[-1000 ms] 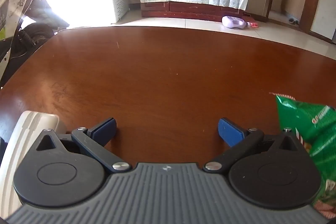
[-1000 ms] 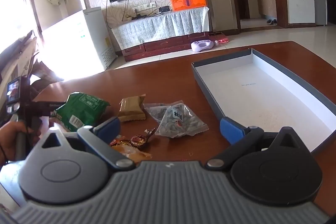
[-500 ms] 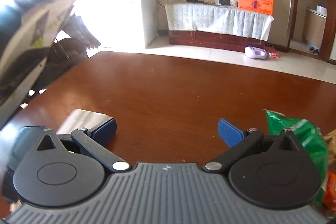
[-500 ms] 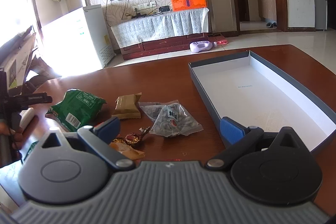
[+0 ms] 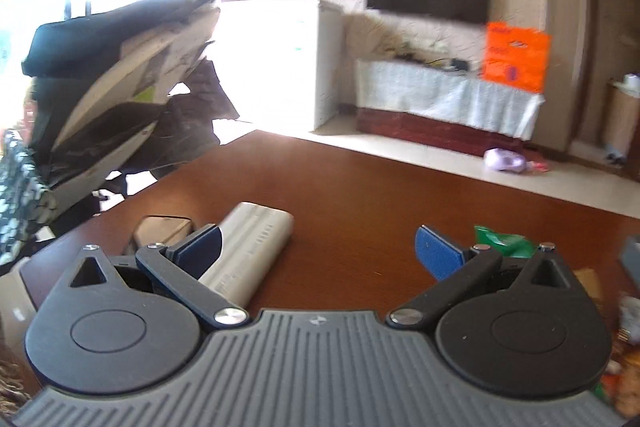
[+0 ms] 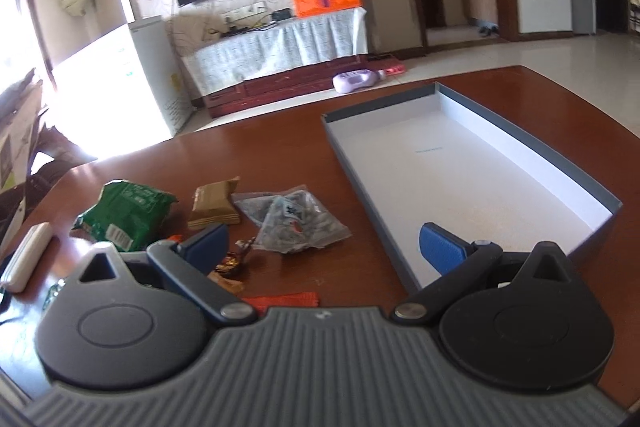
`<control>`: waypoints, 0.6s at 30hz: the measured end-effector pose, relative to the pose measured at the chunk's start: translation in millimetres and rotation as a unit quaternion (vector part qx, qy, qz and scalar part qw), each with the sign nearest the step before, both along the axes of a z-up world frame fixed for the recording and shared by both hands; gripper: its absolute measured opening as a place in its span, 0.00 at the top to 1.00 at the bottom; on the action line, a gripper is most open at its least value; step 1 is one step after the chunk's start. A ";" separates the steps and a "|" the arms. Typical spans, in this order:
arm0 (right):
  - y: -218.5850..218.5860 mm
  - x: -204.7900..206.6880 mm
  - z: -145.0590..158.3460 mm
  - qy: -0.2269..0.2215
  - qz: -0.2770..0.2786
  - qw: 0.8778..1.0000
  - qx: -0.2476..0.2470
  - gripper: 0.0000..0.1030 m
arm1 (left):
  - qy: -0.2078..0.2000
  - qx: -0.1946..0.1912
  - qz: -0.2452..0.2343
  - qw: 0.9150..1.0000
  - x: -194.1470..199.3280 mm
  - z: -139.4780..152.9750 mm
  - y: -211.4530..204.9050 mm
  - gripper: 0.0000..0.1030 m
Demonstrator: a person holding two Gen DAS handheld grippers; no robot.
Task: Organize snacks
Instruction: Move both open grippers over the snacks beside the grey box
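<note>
In the right wrist view several snacks lie on the brown table: a green bag [image 6: 126, 215], a tan wrapped bar [image 6: 214, 203], a clear packet of seeds [image 6: 294, 223], small foil candies [image 6: 232, 263] and a red wrapper [image 6: 286, 299]. A shallow grey box [image 6: 464, 171] with a white inside stands empty to their right. My right gripper [image 6: 320, 247] hovers open above the candies and the box's near corner. My left gripper [image 5: 318, 251] is open over bare table, with the green bag [image 5: 502, 241] just past its right finger.
A white power bank [image 5: 248, 259] and a brown flat item [image 5: 160, 231] lie by the left gripper's left finger; the power bank [image 6: 26, 255] also shows at the table's left edge. A covered scooter [image 5: 120, 87] stands beyond that edge. A TV stand [image 6: 280, 47] is far behind.
The left gripper has swung left and tilted up, bringing the power bank into view and pushing the green bag to the right. The right gripper rose a little, revealing the red wrapper.
</note>
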State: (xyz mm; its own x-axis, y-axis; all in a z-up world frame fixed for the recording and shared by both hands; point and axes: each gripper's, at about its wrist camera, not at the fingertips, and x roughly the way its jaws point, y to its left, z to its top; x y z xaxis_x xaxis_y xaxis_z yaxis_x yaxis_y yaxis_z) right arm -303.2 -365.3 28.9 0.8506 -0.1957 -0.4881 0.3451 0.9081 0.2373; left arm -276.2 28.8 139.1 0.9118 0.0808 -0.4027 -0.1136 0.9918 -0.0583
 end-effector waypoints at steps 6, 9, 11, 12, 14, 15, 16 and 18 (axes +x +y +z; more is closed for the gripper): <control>-3.4 -23.1 8.6 -0.052 -0.016 0.998 -0.014 0.00 | -0.027 0.002 -0.084 0.996 -72.0 4.7 -51.1 0.00; -2.1 -39.3 15.3 -0.090 -0.013 0.995 -0.027 0.00 | 0.004 -0.017 -0.091 0.996 -83.9 -0.3 -76.7 0.00; -3.0 -48.8 17.1 -0.108 -0.012 0.993 -0.039 0.00 | 0.010 -0.015 -0.097 0.995 -83.4 2.0 -91.2 0.00; -3.9 -52.1 18.1 -0.111 -0.015 0.993 -0.043 0.00 | 0.007 -0.007 -0.096 0.995 -87.3 2.4 -99.4 0.00; -8.2 -55.1 19.4 -0.101 -0.012 0.994 -0.037 0.00 | 0.007 0.006 -0.100 0.995 -87.7 10.5 -113.2 0.00; -10.4 -55.9 19.2 -0.093 -0.010 0.995 -0.033 0.00 | 0.009 0.006 -0.107 0.994 -90.6 10.6 -119.3 0.00; -12.1 -57.2 19.3 -0.089 -0.010 0.995 -0.032 0.00 | 0.014 0.003 -0.117 0.993 -87.5 10.5 -119.6 0.00; -14.8 -60.5 20.3 -0.091 -0.006 0.995 -0.029 0.00 | 0.027 0.004 -0.126 0.992 -89.8 8.2 -130.0 0.00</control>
State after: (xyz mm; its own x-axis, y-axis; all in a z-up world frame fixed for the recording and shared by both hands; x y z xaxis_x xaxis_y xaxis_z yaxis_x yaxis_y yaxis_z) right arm -363.6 -380.1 49.2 0.9211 -0.2308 -0.3137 0.3129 0.9181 0.2434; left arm -366.0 -101.2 147.3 0.8804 -0.1427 -0.4523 0.1345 0.9896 -0.0504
